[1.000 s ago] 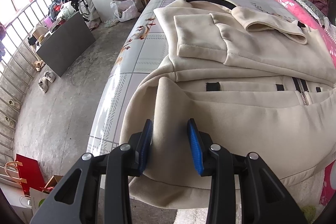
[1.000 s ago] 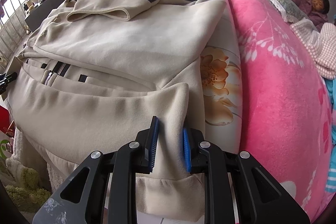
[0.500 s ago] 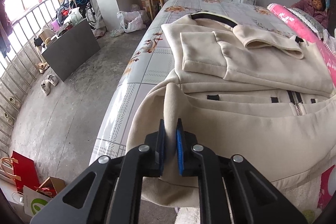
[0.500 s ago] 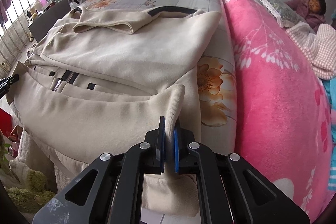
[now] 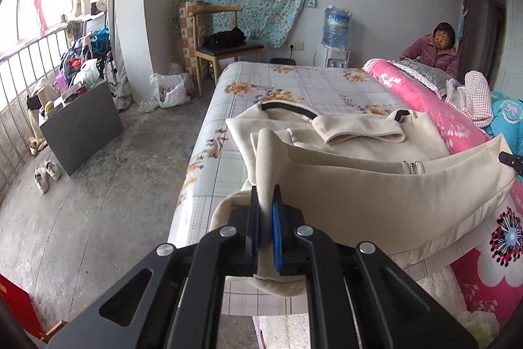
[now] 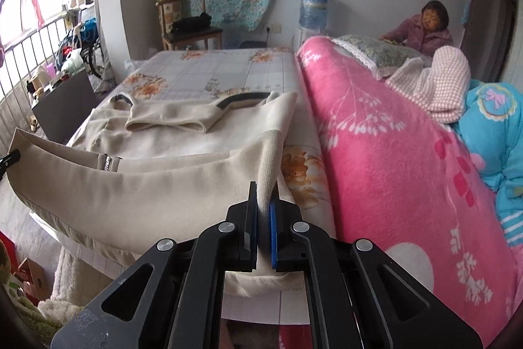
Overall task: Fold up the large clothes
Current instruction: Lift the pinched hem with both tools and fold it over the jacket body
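A large cream zip-up jacket (image 5: 376,182) (image 6: 137,195) lies on the bed, sleeves folded across its chest and a dark collar at the far end. Its near hem hangs lifted off the mattress in a sagging band between my two grippers. My left gripper (image 5: 266,211) is shut on the hem's left corner, with ribbed cloth standing up between the blue pads. My right gripper (image 6: 263,208) is shut on the hem's right corner in the same way. The zipper end (image 6: 109,162) shows on the raised band. The right gripper's tip (image 5: 511,160) pokes in at the left wrist view's right edge.
The bed (image 5: 310,84) has a grey floral sheet. A pink blanket (image 6: 392,172) is heaped along its right side, with a person (image 6: 425,32) sitting behind it. Left of the bed are bare concrete floor (image 5: 108,205), a dark cabinet (image 5: 81,126), a wooden chair (image 5: 225,51) and shoes.
Both grippers closed on the jacket's hem corners, then rose and tipped up. The hem came off the bed and now hangs stretched between them.
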A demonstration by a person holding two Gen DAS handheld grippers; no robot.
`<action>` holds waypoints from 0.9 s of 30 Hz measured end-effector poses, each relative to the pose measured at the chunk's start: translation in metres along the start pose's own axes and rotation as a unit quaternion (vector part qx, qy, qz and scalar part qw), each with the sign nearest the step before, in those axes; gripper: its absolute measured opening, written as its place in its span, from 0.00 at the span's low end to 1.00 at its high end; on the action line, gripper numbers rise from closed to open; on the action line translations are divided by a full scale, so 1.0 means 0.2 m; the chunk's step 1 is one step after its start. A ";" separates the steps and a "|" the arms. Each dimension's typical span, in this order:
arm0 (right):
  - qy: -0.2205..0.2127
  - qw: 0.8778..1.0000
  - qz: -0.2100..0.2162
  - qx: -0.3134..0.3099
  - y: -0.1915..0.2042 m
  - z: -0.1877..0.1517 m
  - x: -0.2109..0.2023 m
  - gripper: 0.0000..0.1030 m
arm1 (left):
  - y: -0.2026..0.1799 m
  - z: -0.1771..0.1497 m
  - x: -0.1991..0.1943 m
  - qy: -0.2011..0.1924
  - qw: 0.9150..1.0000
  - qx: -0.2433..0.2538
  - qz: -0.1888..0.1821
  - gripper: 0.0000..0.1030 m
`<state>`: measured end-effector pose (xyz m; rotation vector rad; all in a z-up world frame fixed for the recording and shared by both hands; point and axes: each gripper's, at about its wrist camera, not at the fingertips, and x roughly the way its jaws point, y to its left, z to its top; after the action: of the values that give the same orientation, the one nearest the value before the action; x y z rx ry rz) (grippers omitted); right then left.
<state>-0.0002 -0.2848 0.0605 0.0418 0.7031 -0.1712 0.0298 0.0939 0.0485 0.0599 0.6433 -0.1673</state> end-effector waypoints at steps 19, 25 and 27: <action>-0.017 0.997 0.070 -0.025 -0.09 0.82 0.77 0.04 | 0.17 0.75 0.76 0.015 0.999 -0.044 -0.014 0.06; 0.042 0.997 0.064 -0.025 -0.07 0.83 1.20 0.04 | 0.19 0.79 1.25 0.092 0.994 -0.053 -0.021 0.06; 0.069 0.996 0.058 -0.021 -0.08 0.79 1.32 0.06 | 0.21 0.75 1.39 0.121 0.991 -0.058 -0.016 0.07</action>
<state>0.2965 -0.3537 0.0106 0.0543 0.8393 -0.0432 0.3434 0.0804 0.0010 -0.0434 0.8950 -0.1550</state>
